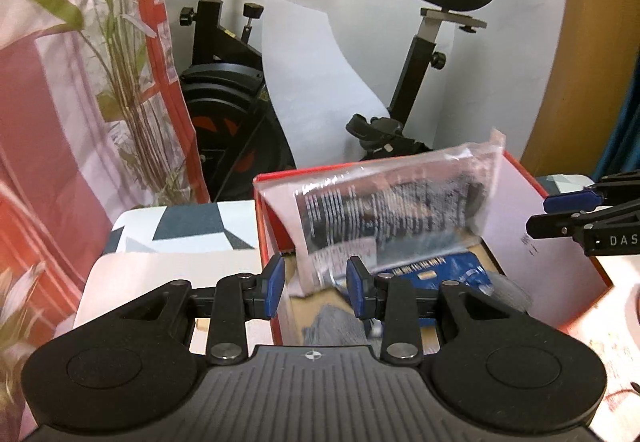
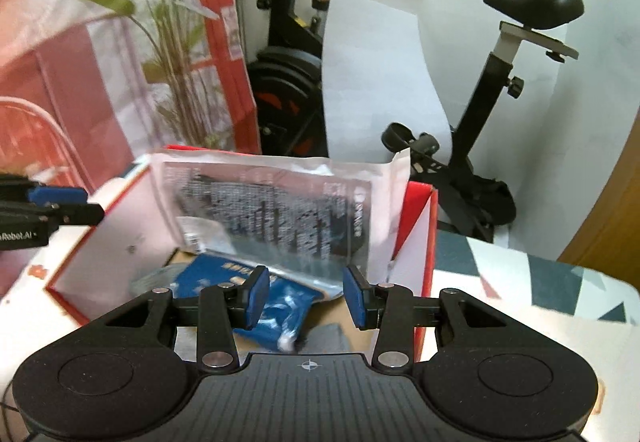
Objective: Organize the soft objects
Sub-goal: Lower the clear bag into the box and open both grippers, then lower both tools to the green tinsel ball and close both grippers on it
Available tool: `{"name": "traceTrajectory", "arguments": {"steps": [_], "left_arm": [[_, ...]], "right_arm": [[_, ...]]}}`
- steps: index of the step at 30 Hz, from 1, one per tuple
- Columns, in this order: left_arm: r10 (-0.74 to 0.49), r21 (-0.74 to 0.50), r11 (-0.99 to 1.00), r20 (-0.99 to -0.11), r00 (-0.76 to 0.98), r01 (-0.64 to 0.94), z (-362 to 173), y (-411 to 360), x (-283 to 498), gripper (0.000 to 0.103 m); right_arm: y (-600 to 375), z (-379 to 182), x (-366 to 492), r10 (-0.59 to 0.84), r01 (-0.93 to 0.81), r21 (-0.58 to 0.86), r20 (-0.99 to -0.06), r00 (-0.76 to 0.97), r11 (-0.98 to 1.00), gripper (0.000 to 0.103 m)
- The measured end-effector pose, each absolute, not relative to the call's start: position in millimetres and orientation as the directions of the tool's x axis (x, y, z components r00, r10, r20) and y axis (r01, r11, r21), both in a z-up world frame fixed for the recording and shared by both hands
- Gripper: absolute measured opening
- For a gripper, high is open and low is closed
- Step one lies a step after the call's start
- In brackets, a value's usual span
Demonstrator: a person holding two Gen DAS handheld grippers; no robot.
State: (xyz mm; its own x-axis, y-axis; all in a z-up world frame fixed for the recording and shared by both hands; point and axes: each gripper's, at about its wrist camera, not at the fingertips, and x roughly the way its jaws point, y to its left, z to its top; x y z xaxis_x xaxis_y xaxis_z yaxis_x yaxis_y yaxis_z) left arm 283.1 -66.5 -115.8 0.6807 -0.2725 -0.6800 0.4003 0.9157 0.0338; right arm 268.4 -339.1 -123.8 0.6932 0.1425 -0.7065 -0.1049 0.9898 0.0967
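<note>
A clear plastic pouch [image 1: 396,209] with dark contents and printed text leans tilted inside a red cardboard box [image 1: 516,197]. It also shows in the right wrist view [image 2: 280,209], in the same box [image 2: 416,242]. Under it lie a blue packet [image 1: 444,272] [image 2: 276,306] and grey cloth [image 1: 334,324]. My left gripper [image 1: 316,286] is open at the box's near edge, just below the pouch. My right gripper [image 2: 306,296] is open over the box, above the blue packet; its fingers [image 1: 576,201] show at the right of the left wrist view.
The box stands on a surface with a grey, white and teal geometric cover [image 2: 532,282]. Behind it stand a black exercise bike [image 1: 236,89] and a white wall. A red and pink plant-print curtain [image 1: 80,101] hangs at the left. A wooden panel [image 1: 588,61] is at the right.
</note>
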Motion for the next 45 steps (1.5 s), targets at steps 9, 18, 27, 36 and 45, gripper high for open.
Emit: {"name": "traceTrajectory", "arguments": {"steps": [9,18,27,36,45], "left_arm": [[-0.335,-0.046,0.913,-0.653,0.680,0.406,-121,-41,220,0.036],[-0.348,-0.097,0.915,-0.676,0.649,0.391,-149,-32,181,0.036],[-0.374,-0.196,0.915,-0.736,0.564,0.351,-187,-23,171,0.035],[-0.408,-0.246,0.901,-0.759,0.507,0.357,-207,-26,177,0.035],[-0.449,-0.260,0.872,-0.763,0.466,0.414,-216,-46,186,0.035]], "right_arm": [[-338,-120,203,0.199,-0.114,0.174,-0.632,0.749,0.978,0.038],[-327,-134,147,0.214,-0.141,0.170,-0.576,0.789,0.975,0.039],[-311,-173,123,0.246,-0.159,0.194,-0.613,0.751,0.968,0.038],[-288,-208,128,0.309,-0.238,0.200,-0.672,0.673,0.951,0.035],[-267,-224,142,0.347,-0.305,0.193,-0.710,0.613,0.933,0.035]]}}
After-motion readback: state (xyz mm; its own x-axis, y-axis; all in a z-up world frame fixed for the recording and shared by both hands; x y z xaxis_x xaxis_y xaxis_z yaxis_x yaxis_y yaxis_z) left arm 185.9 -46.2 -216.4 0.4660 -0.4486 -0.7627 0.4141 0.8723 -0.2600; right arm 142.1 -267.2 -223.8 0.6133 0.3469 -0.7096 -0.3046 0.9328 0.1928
